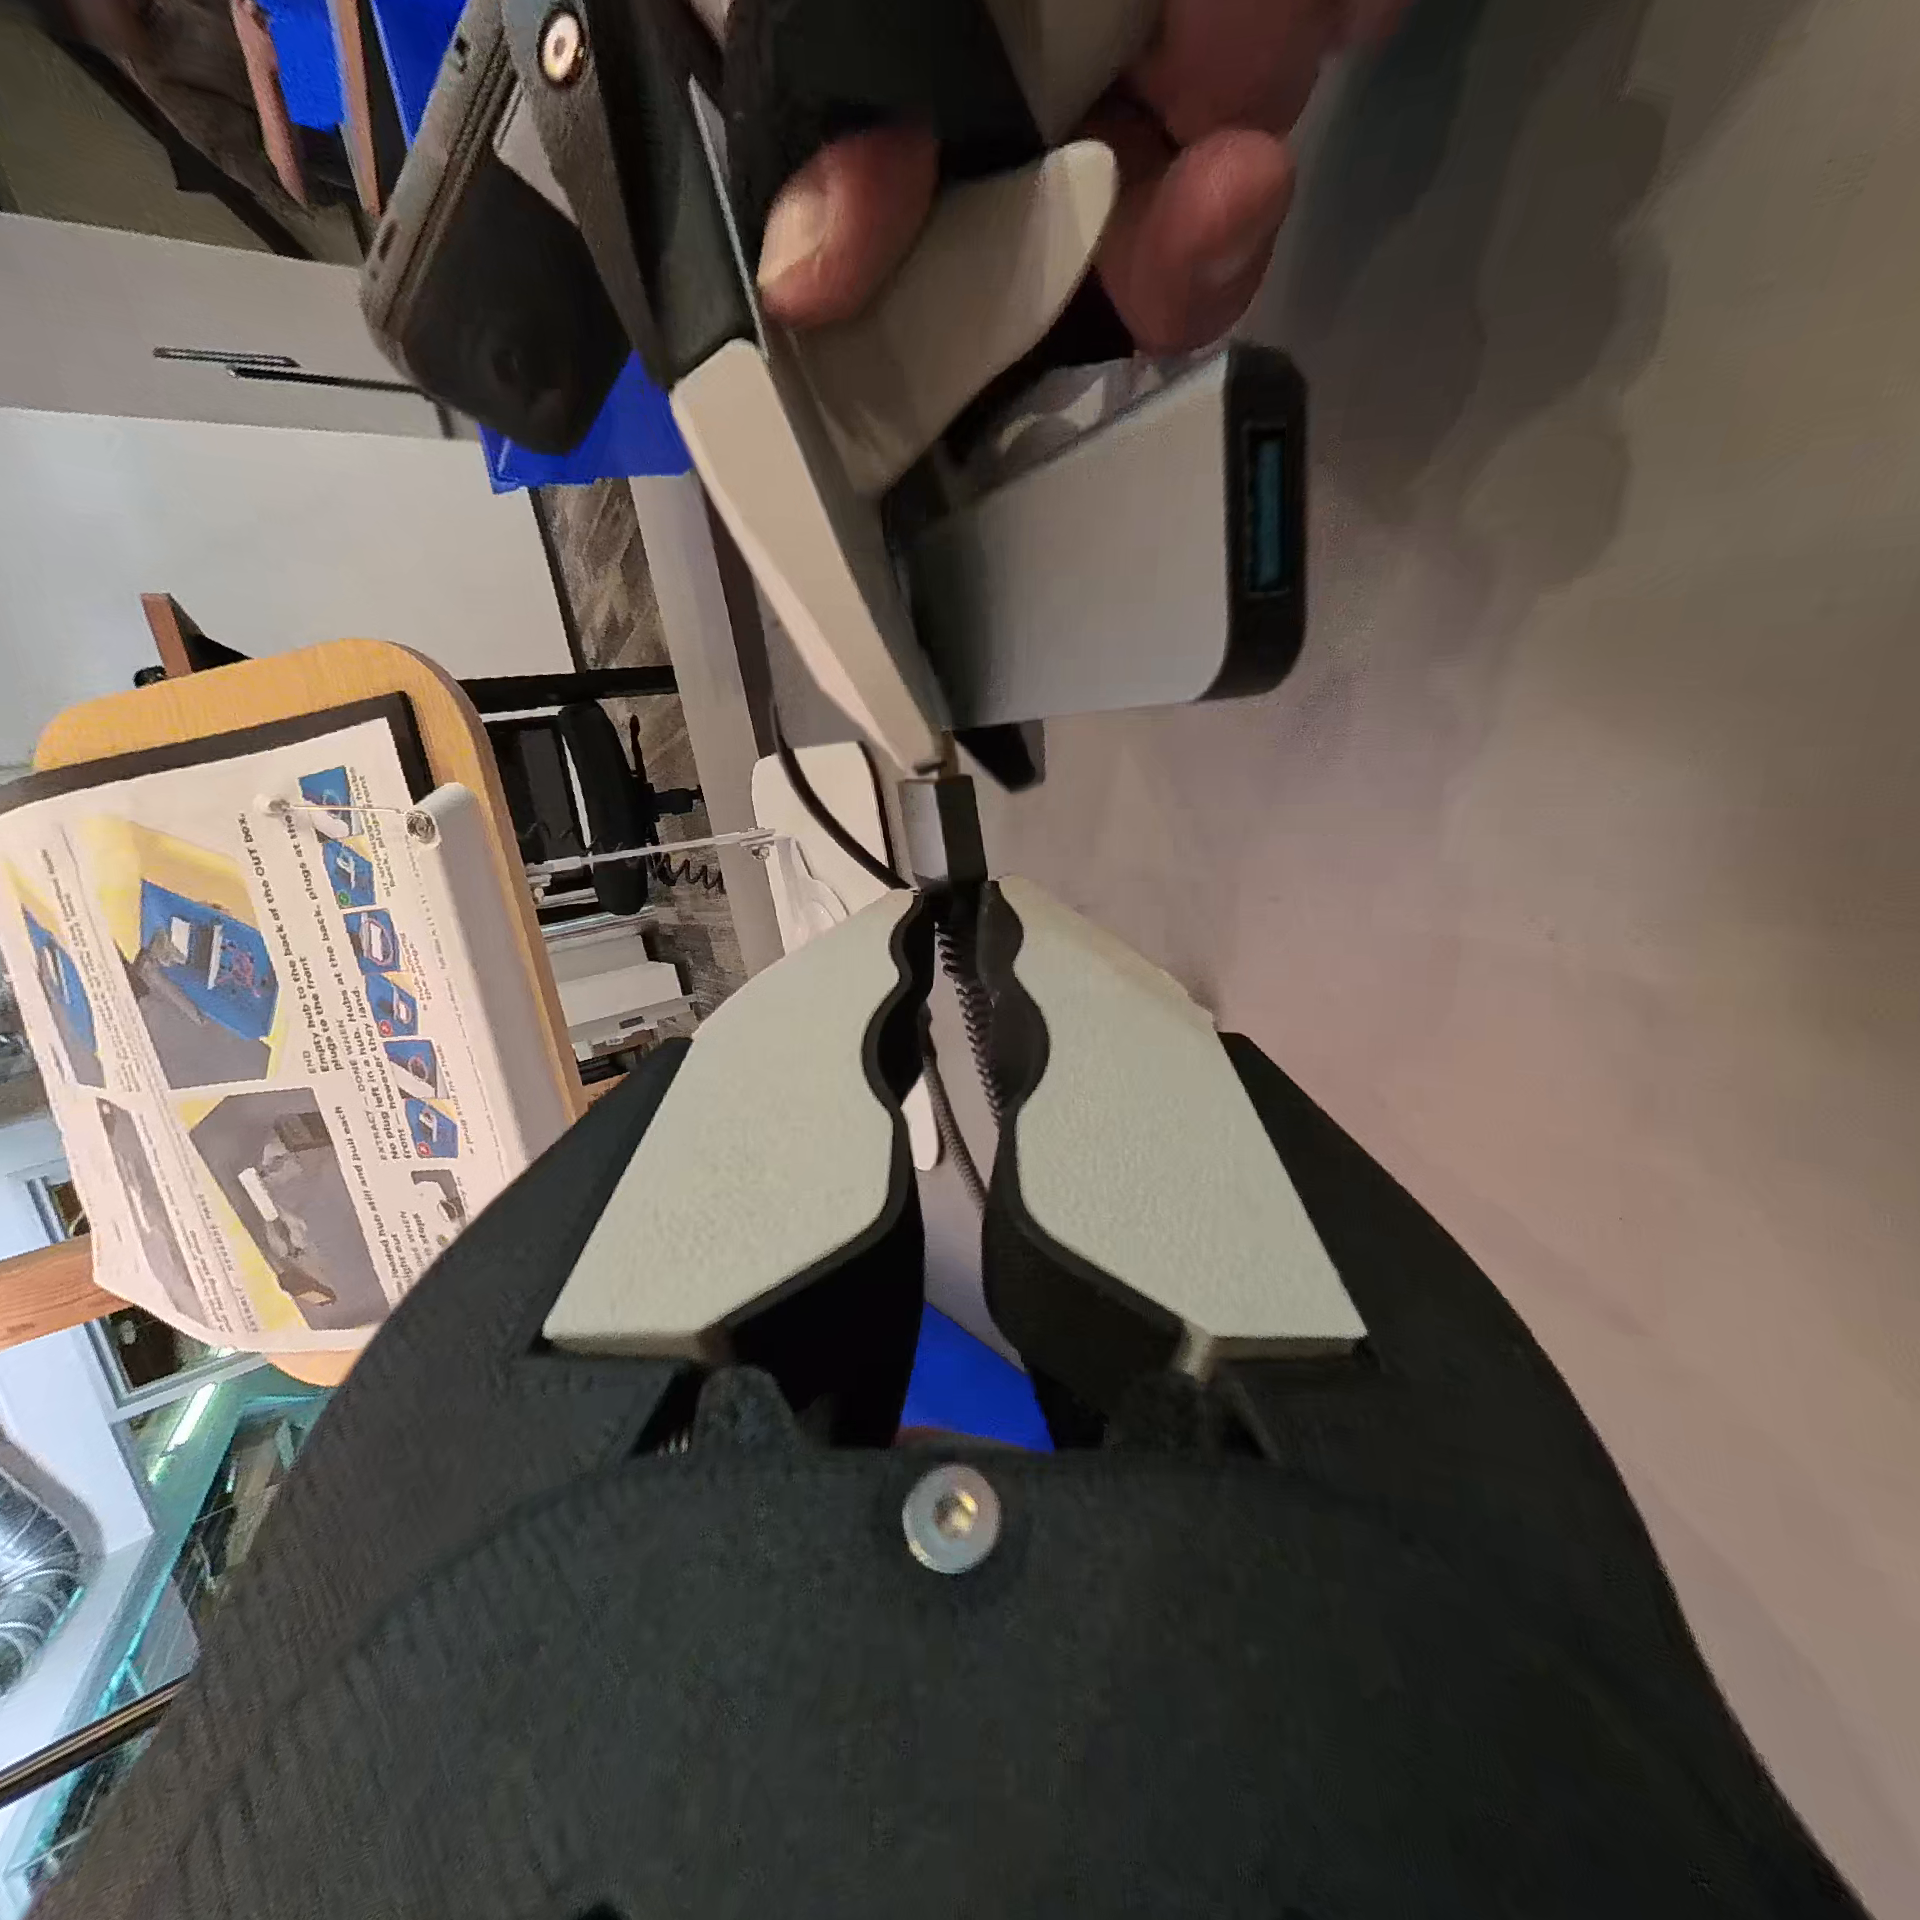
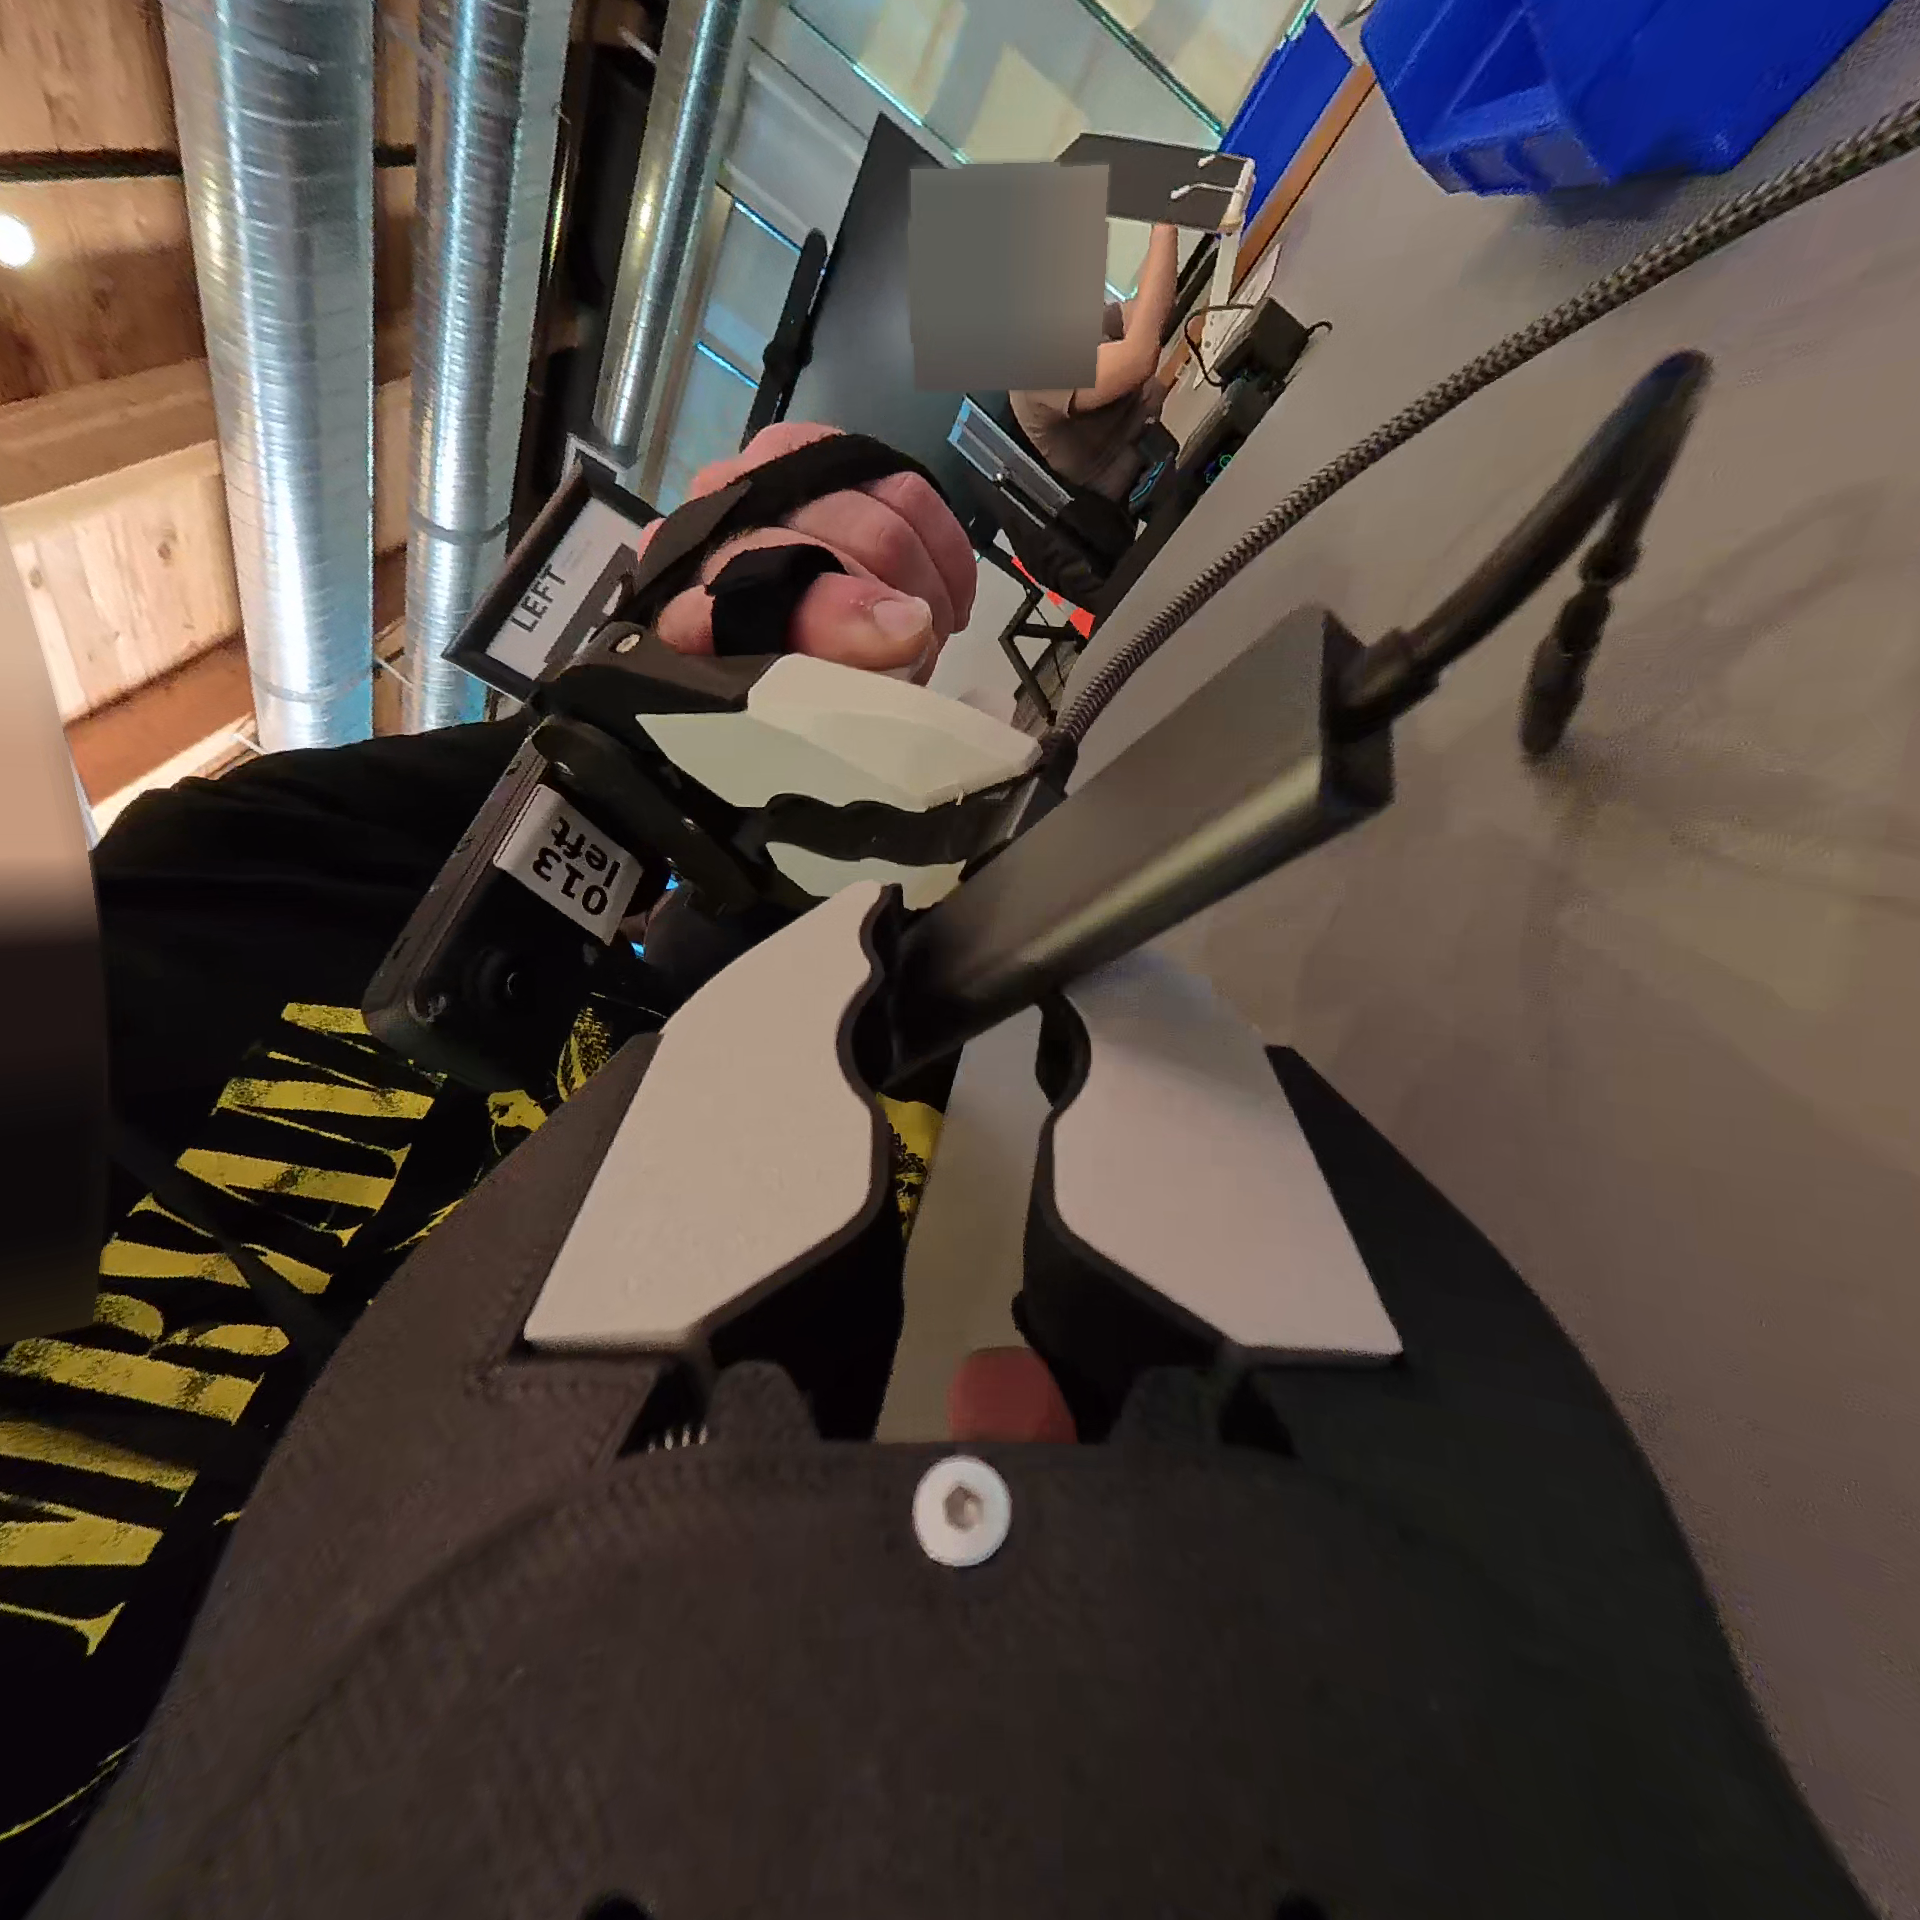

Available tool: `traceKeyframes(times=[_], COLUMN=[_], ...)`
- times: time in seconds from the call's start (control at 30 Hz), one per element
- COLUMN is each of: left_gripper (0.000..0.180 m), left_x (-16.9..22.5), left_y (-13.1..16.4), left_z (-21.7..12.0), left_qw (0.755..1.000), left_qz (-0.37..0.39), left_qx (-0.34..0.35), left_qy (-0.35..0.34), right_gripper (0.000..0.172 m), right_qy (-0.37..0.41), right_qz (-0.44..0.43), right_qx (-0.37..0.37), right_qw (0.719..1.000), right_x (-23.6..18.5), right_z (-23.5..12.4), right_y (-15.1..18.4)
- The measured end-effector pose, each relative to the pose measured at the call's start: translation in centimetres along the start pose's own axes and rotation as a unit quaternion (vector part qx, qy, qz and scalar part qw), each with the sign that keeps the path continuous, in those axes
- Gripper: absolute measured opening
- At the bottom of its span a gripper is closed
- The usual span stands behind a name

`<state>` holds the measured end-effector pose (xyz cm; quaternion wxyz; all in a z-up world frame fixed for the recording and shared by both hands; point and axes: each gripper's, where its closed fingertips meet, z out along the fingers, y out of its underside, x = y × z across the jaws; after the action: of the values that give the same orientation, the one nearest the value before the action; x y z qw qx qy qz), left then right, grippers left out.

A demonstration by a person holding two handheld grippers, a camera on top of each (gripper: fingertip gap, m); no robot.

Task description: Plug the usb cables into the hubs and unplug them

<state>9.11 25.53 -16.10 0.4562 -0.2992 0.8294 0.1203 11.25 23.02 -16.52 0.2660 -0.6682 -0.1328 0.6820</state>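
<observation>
While the left gripper (image 1: 951,904) clamps a braided cable (image 1: 971,1023) behind its plug (image 1: 951,831), the right gripper (image 2: 971,982) grips the grey hub (image 2: 1153,821) above the desk (image 2: 1662,1143). Blue bins (image 2: 1621,83) stand beyond; an instruction sheet (image 1: 239,1039) hangs left.

Left gripper (image 1: 954,902) clamped on black braided USB cable (image 1: 971,1023) just behind its plug (image 1: 951,826), directly below flat grey aluminium hub (image 1: 1101,566).

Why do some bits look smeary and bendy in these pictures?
Left wrist view: the hand and the grey hub look smeared, likely from motion, while the paper sheet behind stays sharp. Right wrist view: the hub's dark cord is blurred, and the wide lens bows the silver pipes near the picture's edge.
</observation>
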Motion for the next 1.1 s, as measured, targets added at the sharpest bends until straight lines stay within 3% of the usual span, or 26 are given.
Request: traceKeyframes(times=[0.37,0.77,1.1], left_gripper=[0.008,0.008,0.009], left_x=[0.3,1.3,1.5], left_y=[0.0,-1.2,-1.3], left_z=[0.1,1.1,2.3], left_qw=[0.999,0.998,0.998], left_qz=[0.033,0.061,0.010], left_qx=[-0.013,-0.014,-0.032], left_qy=[-0.028,-0.033,-0.044], right_gripper=[0.014,0.010,0.010], right_qy=[-0.027,0.015,0.042], right_qz=[0.066,0.045,0.030], right_qx=[0.047,0.025,0.036], right_qw=[0.996,0.999,0.998], right_x=[0.3,1.2,1.8], right_z=[-1.6,-1.8,-1.7], right_y=[0.2,0.6,0.2])
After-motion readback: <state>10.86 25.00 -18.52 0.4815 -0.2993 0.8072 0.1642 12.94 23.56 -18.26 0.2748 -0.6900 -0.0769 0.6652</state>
